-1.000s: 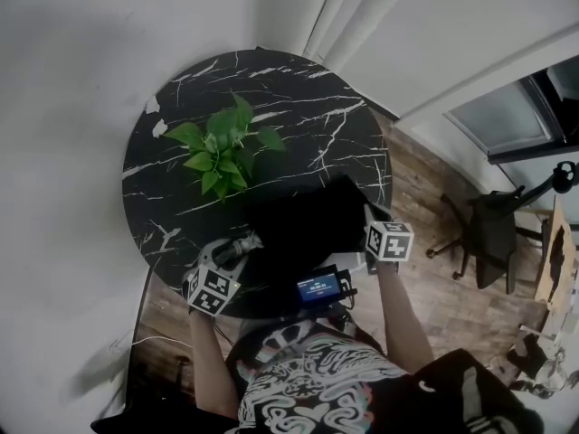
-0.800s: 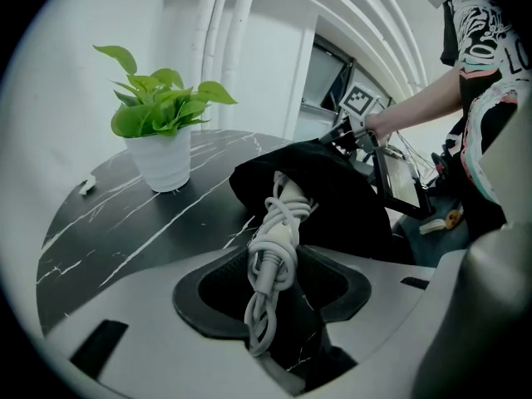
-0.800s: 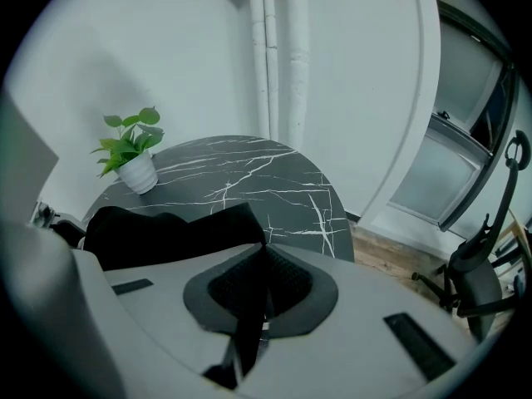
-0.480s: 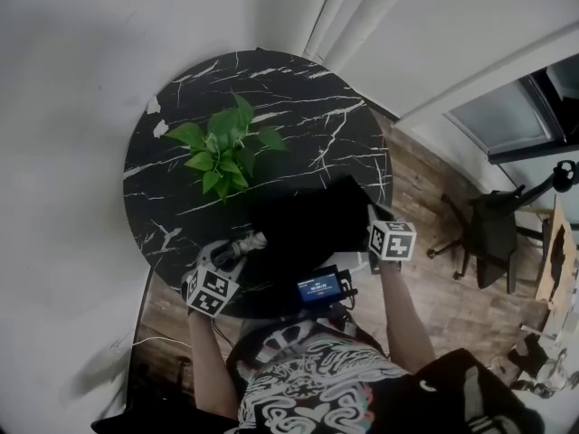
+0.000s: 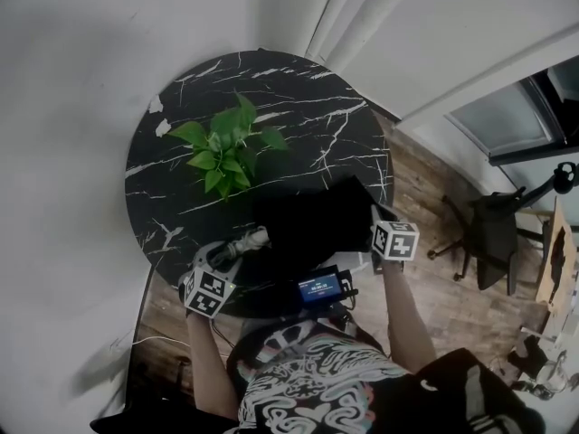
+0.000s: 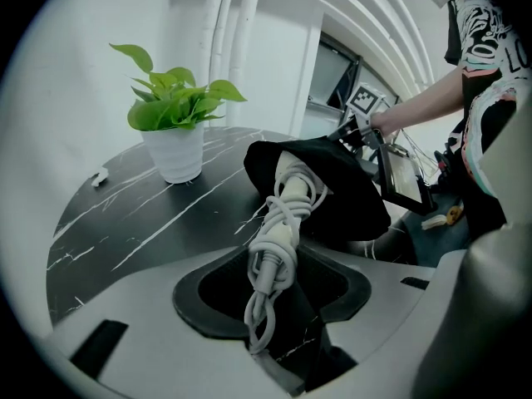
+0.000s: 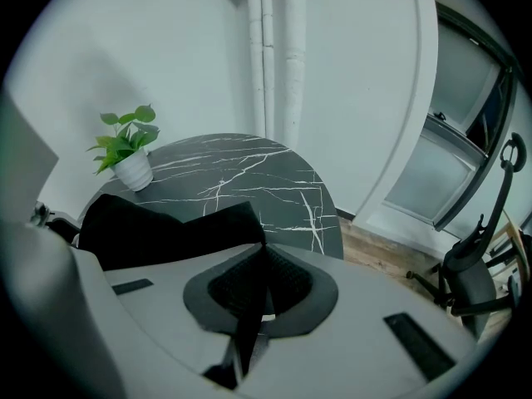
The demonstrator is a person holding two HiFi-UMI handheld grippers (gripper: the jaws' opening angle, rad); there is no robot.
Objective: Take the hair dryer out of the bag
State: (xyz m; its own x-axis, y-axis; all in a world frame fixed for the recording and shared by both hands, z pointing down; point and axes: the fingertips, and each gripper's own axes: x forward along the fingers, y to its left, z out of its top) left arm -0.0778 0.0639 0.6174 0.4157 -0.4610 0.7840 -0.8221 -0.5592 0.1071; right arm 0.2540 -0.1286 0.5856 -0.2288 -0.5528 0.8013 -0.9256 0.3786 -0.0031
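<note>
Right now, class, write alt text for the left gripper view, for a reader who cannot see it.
The left gripper grips the cord-wrapped white hair dryer, which sticks out of a black bag on a black marble table. The right gripper holds the bag's far side, and a potted plant stands further back on the left.

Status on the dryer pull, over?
Left tool shut on dryer handle, cord-wrapped, partly out of bag. Right tool pinching bag edge. Plant well clear.
</note>
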